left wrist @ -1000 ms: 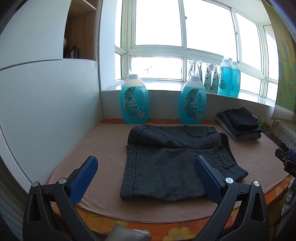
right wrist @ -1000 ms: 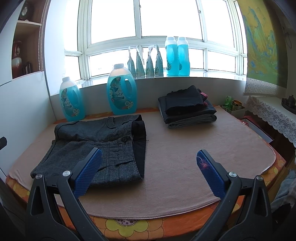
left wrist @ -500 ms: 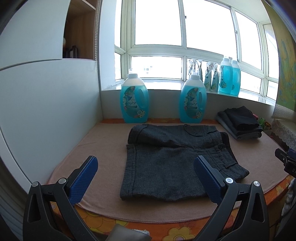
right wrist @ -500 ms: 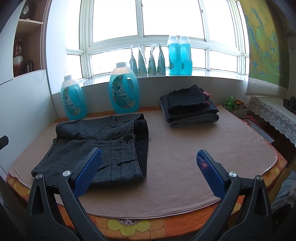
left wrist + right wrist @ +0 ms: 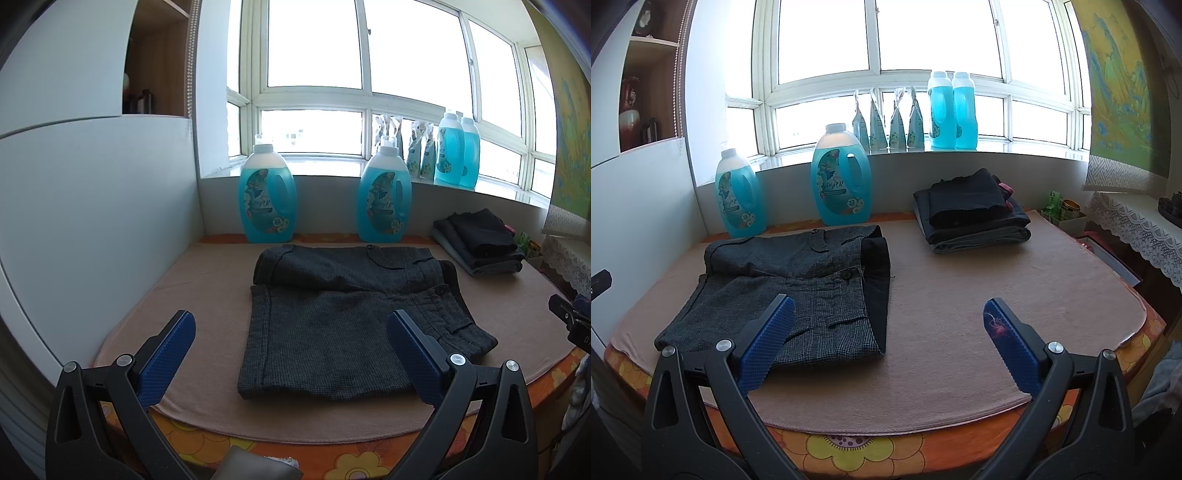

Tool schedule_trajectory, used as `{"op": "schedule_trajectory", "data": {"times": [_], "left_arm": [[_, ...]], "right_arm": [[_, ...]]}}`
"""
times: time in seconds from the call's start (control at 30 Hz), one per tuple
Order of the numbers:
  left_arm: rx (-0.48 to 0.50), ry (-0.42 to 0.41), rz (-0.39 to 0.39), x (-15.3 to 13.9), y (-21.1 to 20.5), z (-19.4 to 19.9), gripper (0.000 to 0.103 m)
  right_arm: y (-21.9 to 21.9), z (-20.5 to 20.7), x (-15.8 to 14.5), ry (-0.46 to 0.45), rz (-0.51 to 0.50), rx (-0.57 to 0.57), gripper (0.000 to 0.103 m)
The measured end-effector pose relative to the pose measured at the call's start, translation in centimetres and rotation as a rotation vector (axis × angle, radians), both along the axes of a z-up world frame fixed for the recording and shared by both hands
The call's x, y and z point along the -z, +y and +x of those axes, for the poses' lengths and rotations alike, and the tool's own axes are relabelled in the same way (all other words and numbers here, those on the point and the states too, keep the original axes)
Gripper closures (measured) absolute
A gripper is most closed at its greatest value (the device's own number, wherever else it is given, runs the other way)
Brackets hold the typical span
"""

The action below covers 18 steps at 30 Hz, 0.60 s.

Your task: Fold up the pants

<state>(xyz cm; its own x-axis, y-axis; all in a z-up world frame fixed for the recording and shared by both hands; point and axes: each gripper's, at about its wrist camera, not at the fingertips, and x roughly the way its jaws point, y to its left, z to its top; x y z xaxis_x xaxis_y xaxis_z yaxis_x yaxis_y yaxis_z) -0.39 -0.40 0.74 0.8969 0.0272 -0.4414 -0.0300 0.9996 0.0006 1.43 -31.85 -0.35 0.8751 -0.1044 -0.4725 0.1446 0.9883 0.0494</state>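
Dark grey checked pants (image 5: 347, 314) lie folded on the tan mat (image 5: 207, 280), waistband to the right. They also show in the right wrist view (image 5: 798, 284) at the mat's left. My left gripper (image 5: 290, 339) is open and empty, held back from the pants near the table's front edge. My right gripper (image 5: 886, 328) is open and empty, just right of the pants' near corner, above bare mat.
A stack of folded dark clothes (image 5: 971, 214) sits at the back right. Two blue detergent bottles (image 5: 267, 195) (image 5: 384, 197) stand behind the pants against the sill. A white panel (image 5: 92, 221) walls the left side. Small boxes (image 5: 1063, 214) and a lace-covered shelf (image 5: 1141, 225) are at right.
Both views have drifted slightly; the pants and the clothes stack have not moved. Both grippers stay open.
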Motion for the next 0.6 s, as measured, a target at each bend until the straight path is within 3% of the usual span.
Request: {"op": "schedule_trajectory", "data": {"times": [0.6], "left_arm": [[0.008,0.008,0.006,0.22,-0.17,0.49,0.0]], "right_arm": [[0.45,0.16,0.4,0.004,-0.001,-0.005,0.0]]}}
